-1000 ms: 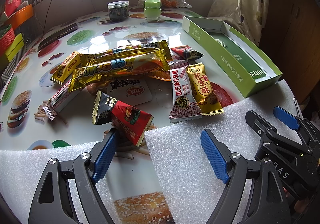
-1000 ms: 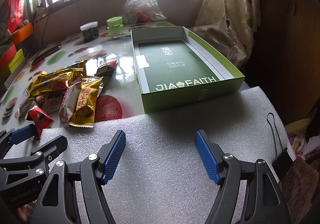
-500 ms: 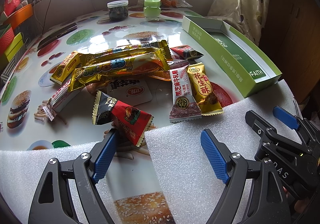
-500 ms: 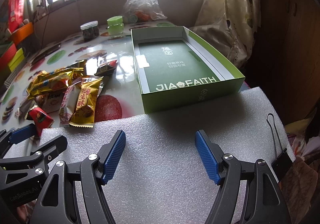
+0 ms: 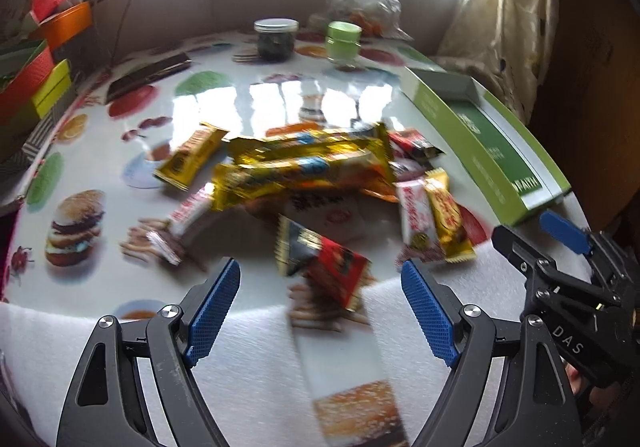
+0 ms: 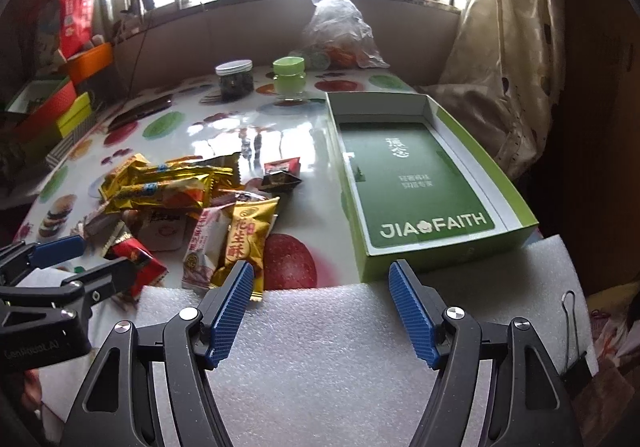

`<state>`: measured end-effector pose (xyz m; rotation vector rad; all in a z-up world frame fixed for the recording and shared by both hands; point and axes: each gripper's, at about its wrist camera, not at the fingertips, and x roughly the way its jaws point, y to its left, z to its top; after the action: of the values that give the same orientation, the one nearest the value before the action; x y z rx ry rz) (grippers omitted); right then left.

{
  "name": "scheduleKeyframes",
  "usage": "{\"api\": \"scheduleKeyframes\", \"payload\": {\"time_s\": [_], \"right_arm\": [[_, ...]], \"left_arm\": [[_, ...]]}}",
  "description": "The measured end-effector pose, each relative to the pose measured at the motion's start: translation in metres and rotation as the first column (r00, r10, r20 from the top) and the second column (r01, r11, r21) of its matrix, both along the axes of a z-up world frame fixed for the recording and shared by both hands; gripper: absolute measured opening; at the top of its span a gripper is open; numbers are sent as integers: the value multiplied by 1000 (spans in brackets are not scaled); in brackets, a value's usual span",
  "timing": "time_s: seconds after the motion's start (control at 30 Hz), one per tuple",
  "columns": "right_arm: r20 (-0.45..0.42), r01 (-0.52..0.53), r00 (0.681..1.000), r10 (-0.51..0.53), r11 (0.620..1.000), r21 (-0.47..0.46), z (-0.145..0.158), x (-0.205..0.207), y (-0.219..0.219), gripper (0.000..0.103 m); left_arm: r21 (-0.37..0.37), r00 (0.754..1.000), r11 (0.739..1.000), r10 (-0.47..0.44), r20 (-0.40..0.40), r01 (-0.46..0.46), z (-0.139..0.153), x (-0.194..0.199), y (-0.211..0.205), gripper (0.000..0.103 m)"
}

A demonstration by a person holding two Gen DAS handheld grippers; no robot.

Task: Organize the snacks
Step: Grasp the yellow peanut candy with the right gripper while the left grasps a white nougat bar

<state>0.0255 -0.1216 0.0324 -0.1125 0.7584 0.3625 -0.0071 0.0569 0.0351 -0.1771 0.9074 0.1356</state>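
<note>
The left gripper stood with its jaws spread wide and nothing between them, above the white foam sheet at the near edge of the table. Directly ahead of it, just past the foam, lay the red and black packet; it was the nearest snack to that gripper, and its long axis ran slantwise, from far left to near right. This view was blurred, so its print could not be read.

The right gripper was also spread wide and held nothing, above the foam nearer the right edge. Close beside its left fingertip lay the yellow packet, touching the pink and white packet on its left; both lay lengthwise, pointing away from the near edge. So the left gripper seemed better placed for the red packet, and the right one for the yellow one.

Farther in, toward the middle of the table, the long golden bars lay in a loose heap across the view, partly over one another, with a small dark packet beyond them. The wrappers looked thin and shiny, likely slippery.

Along the right edge stood the green box, open and with no snack inside, its long side running from the near edge to the far side.
</note>
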Motion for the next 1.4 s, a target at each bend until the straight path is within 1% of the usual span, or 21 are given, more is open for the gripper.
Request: {"api": "scheduleKeyframes", "payload": {"time_s": [0.07,0.13,0.2,0.23,0.37,0.43,0.5,0.57,0.67,0.73,0.77,0.8,0.83,0.97,1.0,1.03,1.2,1.27,1.3,1.37,1.4], "right_arm": [[-30,-19,999,19,1000,0,-1,6,7,68],[-36,-34,999,34,999,-5,-2,12,14,67],[-41,-46,998,46,999,-3,-1,15,19,66],[-43,-49,998,48,999,-8,0,17,21,64],[-40,-71,997,70,997,-23,0,21,31,62],[-51,-73,996,72,997,-24,-1,24,35,58],[-48,-79,996,78,997,-23,1,25,37,57],[-54,-91,994,90,996,-7,0,25,38,53],[-60,-109,992,110,994,24,0,24,37,50],[-71,-112,991,113,993,24,-2,25,39,44],[-78,-116,990,118,993,24,-3,27,41,42],[-85,-119,989,120,993,25,-4,28,42,38],[-91,-120,988,122,992,23,-5,28,43,36],[-121,-131,984,134,991,32,-11,32,47,34],[-125,-131,983,134,991,33,-13,33,47,34],[-128,-131,983,134,991,33,-14,34,49,34],[-145,-136,980,138,990,22,-19,37,54,34],[-151,-134,979,135,991,19,-21,39,54,34],[-151,-133,979,135,991,23,-21,39,53,33],[-151,-132,979,134,991,25,-21,40,52,29],[-150,-131,980,133,991,24,-21,40,52,25]], "left_arm": [[9,999,999,43,7,-43,2,2,17,83],[17,997,997,71,3,-71,2,4,31,83],[26,997,996,80,-4,-80,0,5,43,83],[30,996,996,84,-9,-84,-1,6,48,83],[28,995,995,94,-25,-93,-8,11,63,83],[38,992,992,119,-31,-117,-9,12,69,82],[46,992,992,118,-33,-116,-10,12,72,82],[60,992,992,116,-40,-113,-12,12,76,82],[70,992,991,116,-39,-113,-12,12,80,78],[69,993,992,107,-39,-105,-13,16,82,78],[67,994,993,103,-47,-100,-15,18,83,76],[63,993,993,102,-53,-98,-16,20,84,71],[59,994,994,97,-55,-94,-18,21,84,71],[55,994,995,89,-67,-86,-22,23,85,70],[53,993,995,91,-72,-87,-23,24,85,63],[49,993,995,89,-74,-85,-24,26,86,59],[41,995,997,71,-75,-68,-24,32,83,58],[43,995,997,63,-77,-60,-25,33,81,52],[47,995,997,60,-79,-56,-25,34,81,45],[51,995,997,55,-86,-50,-26,35,81,44],[55,995,997,53,-85,-49,-26,35,80,43]]}}
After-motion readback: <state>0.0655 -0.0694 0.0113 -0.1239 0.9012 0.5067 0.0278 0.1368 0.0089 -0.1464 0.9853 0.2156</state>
